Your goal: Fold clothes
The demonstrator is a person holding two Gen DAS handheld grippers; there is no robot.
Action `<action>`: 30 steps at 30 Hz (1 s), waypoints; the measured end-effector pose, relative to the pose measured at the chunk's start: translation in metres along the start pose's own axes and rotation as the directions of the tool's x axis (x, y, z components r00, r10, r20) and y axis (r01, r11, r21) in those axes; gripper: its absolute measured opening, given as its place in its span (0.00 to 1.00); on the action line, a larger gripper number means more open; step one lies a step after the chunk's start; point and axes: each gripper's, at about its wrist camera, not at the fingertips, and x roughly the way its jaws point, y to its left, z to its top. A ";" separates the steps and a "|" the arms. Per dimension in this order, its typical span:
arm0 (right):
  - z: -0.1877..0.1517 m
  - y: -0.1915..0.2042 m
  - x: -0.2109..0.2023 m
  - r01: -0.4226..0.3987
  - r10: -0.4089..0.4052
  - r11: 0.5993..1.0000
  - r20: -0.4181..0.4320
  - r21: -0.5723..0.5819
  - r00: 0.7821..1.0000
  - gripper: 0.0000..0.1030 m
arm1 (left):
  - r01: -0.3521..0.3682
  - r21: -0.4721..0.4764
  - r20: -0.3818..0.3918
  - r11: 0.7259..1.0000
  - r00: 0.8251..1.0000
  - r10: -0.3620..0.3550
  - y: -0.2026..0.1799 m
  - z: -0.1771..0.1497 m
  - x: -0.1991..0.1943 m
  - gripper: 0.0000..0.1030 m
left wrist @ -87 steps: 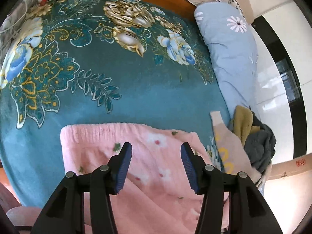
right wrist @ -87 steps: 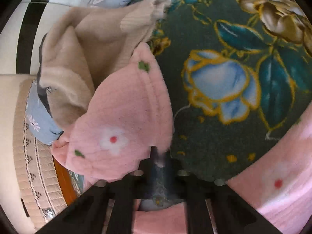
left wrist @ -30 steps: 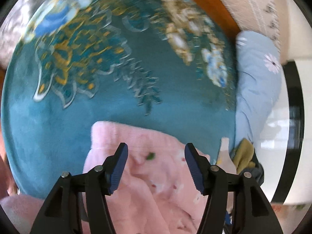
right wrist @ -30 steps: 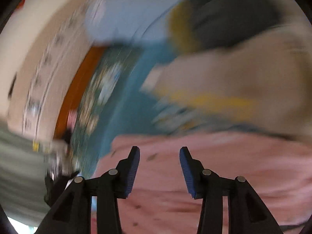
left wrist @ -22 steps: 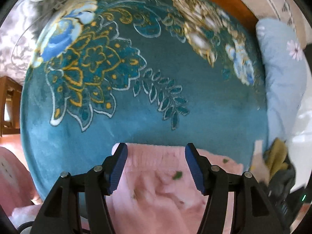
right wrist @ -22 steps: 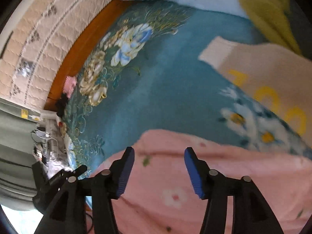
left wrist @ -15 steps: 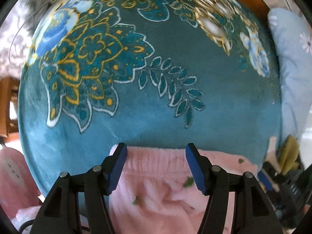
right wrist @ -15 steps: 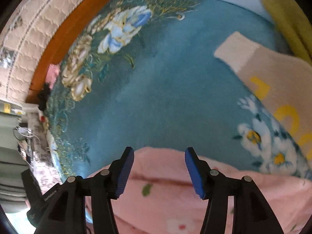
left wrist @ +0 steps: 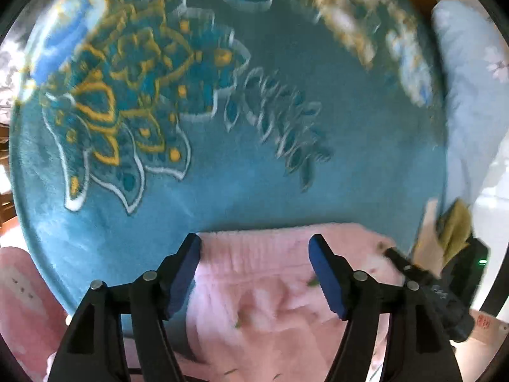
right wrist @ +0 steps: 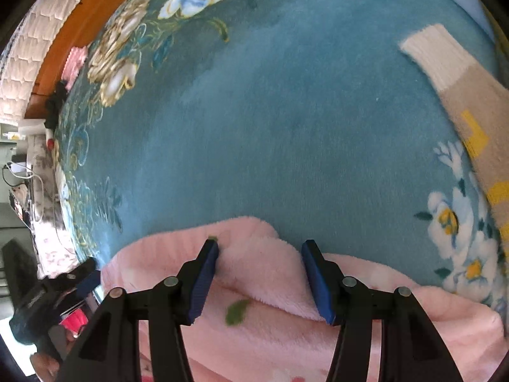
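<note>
Left wrist view: we hover both grippers over a pink fleece garment on the bed.

Our left gripper (left wrist: 254,267), jaws opening with nothing clamped, frames the ribbed edge of the pink fleece garment (left wrist: 270,289), which lies on the teal floral blanket (left wrist: 222,165). Our right gripper (right wrist: 259,273) stands apart over a raised fold near the same edge. We judge the fleece light, limp and plush; pinching that thicker edge at two spread points should hold best.
</note>
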 end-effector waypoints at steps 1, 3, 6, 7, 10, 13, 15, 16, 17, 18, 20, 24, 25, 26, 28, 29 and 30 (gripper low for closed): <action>-0.001 -0.001 0.000 0.000 0.000 1.000 0.002 0.006 1.000 0.56 | -0.012 0.000 -0.013 1.000 1.000 0.012 0.000 0.002 0.002 0.72; -0.003 -0.001 0.000 0.007 -0.007 1.000 0.002 0.013 1.000 0.47 | -0.009 0.000 -0.048 1.000 0.999 0.009 0.000 0.002 0.008 0.72; -0.005 0.004 -0.002 0.057 -0.057 0.998 0.012 -0.014 0.998 0.28 | 0.038 0.000 -0.090 0.999 0.995 -0.038 0.000 0.002 0.013 0.73; -0.004 0.006 -0.003 0.074 -0.073 0.997 0.018 -0.024 0.997 0.22 | 0.062 -0.007 -0.098 0.998 0.993 -0.062 0.002 0.002 0.014 0.73; 0.006 0.026 -0.022 0.154 -0.145 0.984 0.093 -0.090 0.985 0.15 | 0.104 -0.042 -0.115 0.994 0.987 -0.108 0.007 0.003 0.016 0.73; 0.022 0.062 -0.074 0.161 -0.102 0.972 0.310 -0.170 0.945 0.15 | 0.138 -0.044 -0.105 0.989 0.984 -0.142 0.008 0.004 0.014 0.73; 0.035 0.078 -0.099 0.161 -0.069 0.967 0.406 -0.197 0.911 0.15 | 0.168 -0.043 -0.101 0.985 0.980 -0.172 0.006 0.004 0.015 0.73; 0.042 0.081 -0.103 0.168 -0.069 0.966 0.424 -0.199 0.903 0.15 | 0.175 -0.043 -0.098 0.984 0.979 -0.179 0.006 0.005 0.015 0.73; 0.051 0.080 -0.098 0.176 -0.083 0.966 0.417 -0.190 0.905 0.15 | 0.182 -0.043 -0.096 0.982 0.978 -0.186 0.006 0.005 0.015 0.73; 0.056 0.075 -0.087 0.186 -0.104 0.967 0.394 -0.175 0.913 0.15 | 0.189 -0.043 -0.094 0.981 0.977 -0.192 0.005 0.005 0.015 0.73; 0.061 0.064 -0.064 0.208 -0.148 0.967 0.342 -0.145 0.928 0.15 | 0.201 -0.036 -0.102 0.979 0.974 -0.203 0.004 0.006 0.017 0.73; 0.066 0.050 -0.039 0.180 -0.152 0.982 0.314 -0.062 0.937 0.15 | 0.214 -0.020 -0.122 0.977 0.969 -0.214 -0.002 0.005 0.022 0.73; 0.067 0.048 -0.036 0.172 -0.149 0.984 0.312 -0.049 0.938 0.15 | 0.211 -0.015 -0.124 0.977 0.969 -0.212 -0.003 0.005 0.023 0.72; 0.068 0.046 -0.036 0.166 -0.146 0.985 0.311 -0.038 0.939 0.15 | 0.203 -0.011 -0.122 0.979 0.972 -0.202 -0.003 0.007 0.023 0.71; 0.068 0.046 -0.037 0.167 -0.149 0.986 0.312 -0.030 0.938 0.15 | 0.187 0.004 -0.113 0.982 0.976 -0.185 -0.003 0.010 0.023 0.62; 0.067 0.044 -0.041 0.166 -0.149 0.986 0.312 -0.029 0.938 0.15 | 0.180 0.015 -0.106 0.984 0.978 -0.177 -0.004 0.010 0.022 0.44; 0.068 0.043 -0.040 0.160 -0.144 0.987 0.310 -0.028 0.940 0.16 | 0.183 0.020 -0.101 0.983 0.978 -0.180 -0.005 0.009 0.021 0.37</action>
